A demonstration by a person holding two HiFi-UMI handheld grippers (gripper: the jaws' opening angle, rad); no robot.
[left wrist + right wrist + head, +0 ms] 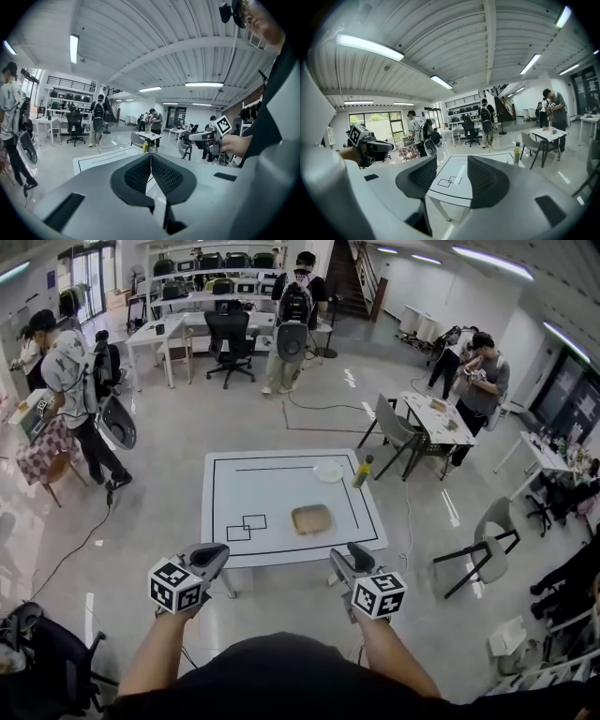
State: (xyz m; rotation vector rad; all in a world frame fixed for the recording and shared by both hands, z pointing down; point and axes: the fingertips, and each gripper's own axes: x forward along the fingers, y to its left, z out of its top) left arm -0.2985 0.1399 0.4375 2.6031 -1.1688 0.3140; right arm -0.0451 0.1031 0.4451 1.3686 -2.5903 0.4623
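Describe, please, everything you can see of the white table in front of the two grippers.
The white table is rectangular, with a glossy-looking top on pale legs, standing on the floor beyond the left gripper and right gripper, touched by neither. A thin black line frames its top; two overlapping black rectangles are drawn near its front left corner. On it lie a tan tray right of centre and a white plate farther back; a yellow-green bottle stands at its far right corner.

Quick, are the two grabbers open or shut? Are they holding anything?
The grey left gripper: shut, jaws pressed together, nothing between them.
The grey right gripper: open, jaws apart, holding nothing.
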